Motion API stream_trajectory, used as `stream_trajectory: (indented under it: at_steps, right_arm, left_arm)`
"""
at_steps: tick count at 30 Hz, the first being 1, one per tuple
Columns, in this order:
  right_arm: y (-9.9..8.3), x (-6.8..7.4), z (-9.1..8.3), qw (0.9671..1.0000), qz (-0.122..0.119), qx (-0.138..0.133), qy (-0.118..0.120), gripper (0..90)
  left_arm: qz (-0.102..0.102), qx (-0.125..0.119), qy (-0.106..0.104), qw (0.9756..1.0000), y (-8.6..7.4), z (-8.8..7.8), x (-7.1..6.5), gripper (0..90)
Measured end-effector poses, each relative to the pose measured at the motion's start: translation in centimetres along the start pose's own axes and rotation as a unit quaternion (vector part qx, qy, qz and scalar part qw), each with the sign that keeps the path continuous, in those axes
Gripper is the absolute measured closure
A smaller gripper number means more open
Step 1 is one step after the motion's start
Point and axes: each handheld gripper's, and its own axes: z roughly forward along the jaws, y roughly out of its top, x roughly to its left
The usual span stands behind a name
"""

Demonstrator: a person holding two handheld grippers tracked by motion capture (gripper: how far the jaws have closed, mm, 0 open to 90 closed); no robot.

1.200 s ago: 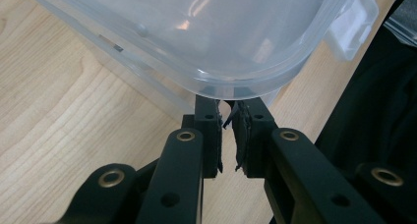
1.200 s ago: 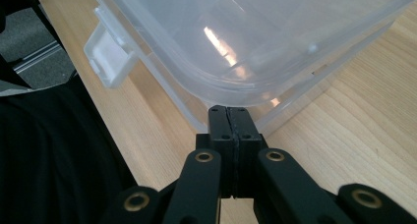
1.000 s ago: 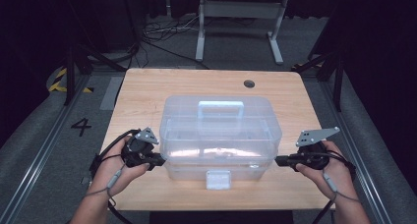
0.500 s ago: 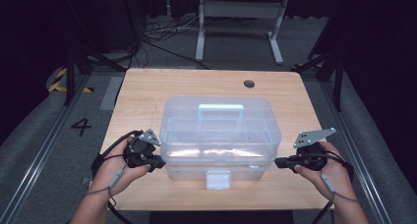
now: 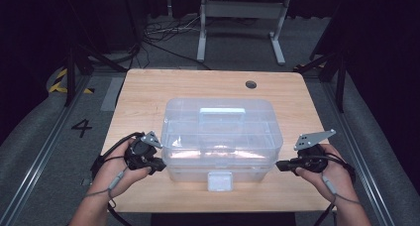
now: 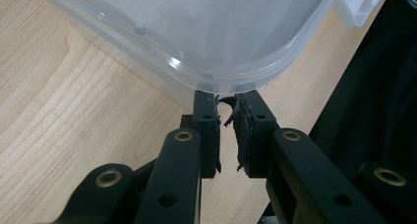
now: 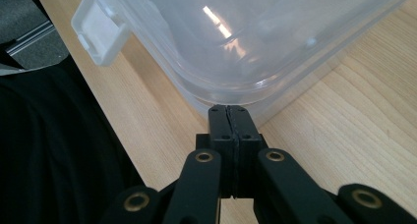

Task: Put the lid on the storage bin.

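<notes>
A clear plastic box takes up the middle of the tabletop and is the one obstacle on it, with a raised handle on its lid and a white latch jutting from its near wall. Behind the box a broad band of bare wood runs to the far edge, broken by a small round hole. Open strips lie along both sides; the left gripper sits at the box's near left corner and the right gripper at its near right corner, each blocked by the wall ahead. In front of the box, a narrow margin of wood remains.
</notes>
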Motion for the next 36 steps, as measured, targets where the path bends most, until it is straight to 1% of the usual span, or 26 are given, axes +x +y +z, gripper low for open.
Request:
stream_trajectory:
  at_steps: [5, 6, 7, 8, 11, 14, 15, 18, 20, 21, 23, 24, 25, 26, 27, 28, 29, 30, 31, 32, 33, 34, 35, 36]
  right_arm:
    - [-0.1, 0.0, 0.2, 1.0, 0.001, 0.009, 0.001, 90.0]
    - [-0.1, 0.0, 0.2, 0.9999, 0.001, 0.01, 0.001, 90.0]
    - [-0.1, 0.0, 0.1, 1.0, 0.004, 0.005, 0.004, 90.0]
    - [-0.1, 0.0, -0.1, 0.9999, 0.002, -0.008, 0.009, 90.0]
    - [0.0, 0.0, -0.4, 0.9999, 0.001, -0.01, 0.007, 90.0]
    - [-0.1, -0.1, -0.6, 0.9999, 0.001, -0.013, 0.007, 90.0]
    - [-0.1, -0.2, -0.6, 0.9999, 0.003, -0.014, 0.007, 90.0]
    - [-0.1, -0.3, -1.0, 0.9998, 0.002, -0.021, 0.006, 90.0]
    - [-0.1, -0.4, -1.5, 0.9995, 0.003, -0.03, 0.006, 90.0]
    - [0.0, -0.4, -1.7, 0.9994, 0.004, -0.034, 0.005, 90.0]
    - [0.1, -0.6, -2.3, 0.999, 0.003, -0.045, 0.003, 90.0]
    - [0.1, -0.6, -2.5, 0.9988, 0.004, -0.05, 0.001, 90.0]
    - [0.1, -0.7, -2.7, 0.9984, 0.003, -0.056, 0.001, 90.0]
    - [0.1, -0.7, -2.7, 0.9984, 0.003, -0.056, 0.001, 90.0]
    - [0.2, -1.0, -3.4, 0.997, 0.007, -0.077, -0.004, 90.0]
    - [0.2, -1.0, -3.4, 0.997, 0.007, -0.077, -0.004, 90.0]
    - [0.2, -1.1, -3.6, 0.9964, 0.006, -0.085, -0.008, 90.0]
    - [0.2, -1.2, -3.8, 0.9957, 0.008, -0.092, -0.01, 90.0]
    - [0.3, -1.6, -4.1, 0.9936, 0.012, -0.111, -0.016, 90.0]
    - [0.3, -1.6, -4.1, 0.9936, 0.012, -0.111, -0.016, 90.0]
    - [0.3, -1.7, -4.2, 0.9929, 0.015, -0.117, -0.019, 90.0]
    - [0.3, -1.9, -4.3, 0.9915, 0.018, -0.127, -0.024, 90.0]
    - [0.4, -2.0, -4.4, 0.9905, 0.02, -0.133, -0.027, 90.0]
    - [0.4, -2.2, -4.5, 0.9892, 0.024, -0.141, -0.031, 90.0]
  left_arm:
    - [-0.003, 0.005, 0.001, 1.0, -0.1, 0.0, 0.0, 79.3]
    - [0.001, 0.012, 0.001, 0.9999, -0.2, 0.0, 0.0, 79.3]
    - [-0.004, 0.018, 0.004, 0.9998, -0.2, 0.1, 0.0, 78.8]
    - [-0.007, 0.017, 0.003, 0.9998, -0.3, 0.2, 0.0, 77.8]
    - [-0.008, 0.013, 0.003, 0.9999, -0.4, 0.0, 0.0, 77.2]
    - [-0.01, -0.001, 0.0, 0.9999, -0.5, -0.5, 0.1, 75.8]
    - [-0.014, -0.009, 0.001, 0.9999, -0.6, -0.7, 0.1, 75.2]
    - [-0.017, -0.029, -0.001, 0.9994, -0.8, -1.4, 0.3, 73.9]
    - [-0.026, -0.05, -0.003, 0.9984, -1.0, -2.0, 0.4, 72.0]
    - [-0.032, -0.063, -0.009, 0.9975, -1.1, -2.4, 0.6, 71.7]
    - [-0.037, -0.079, -0.012, 0.9961, -1.2, -2.8, 0.9, 71.7]
    - [-0.042, -0.088, -0.01, 0.9952, -1.3, -2.9, 0.9, 71.5]
    - [-0.048, -0.105, -0.007, 0.9933, -1.4, -3.2, 1.1, 71.6]
    - [-0.048, -0.105, -0.007, 0.9933, -1.4, -3.2, 1.1, 71.6]
    - [-0.06, -0.128, -0.005, 0.99, -1.5, -3.6, 1.3, 72.1]
    - [-0.06, -0.128, -0.005, 0.99, -1.5, -3.6, 1.3, 72.1]
    - [-0.066, -0.138, 0.001, 0.9883, -1.5, -3.8, 1.3, 72.1]
    - [-0.07, -0.151, 0.007, 0.9859, -1.6, -4.0, 1.4, 71.9]
    - [-0.078, -0.171, 0.015, 0.9821, -1.7, -4.3, 1.5, 71.7]
    - [-0.078, -0.171, 0.015, 0.9821, -1.7, -4.3, 1.5, 71.7]
    - [-0.082, -0.184, 0.021, 0.9792, -1.8, -4.5, 1.6, 71.7]
    - [-0.088, -0.191, 0.023, 0.9774, -1.9, -4.5, 1.7, 72.0]
    - [-0.093, -0.201, 0.035, 0.9744, -2.0, -4.6, 1.8, 71.9]
    - [-0.1, -0.211, 0.042, 0.9715, -2.2, -4.7, 1.9, 71.9]
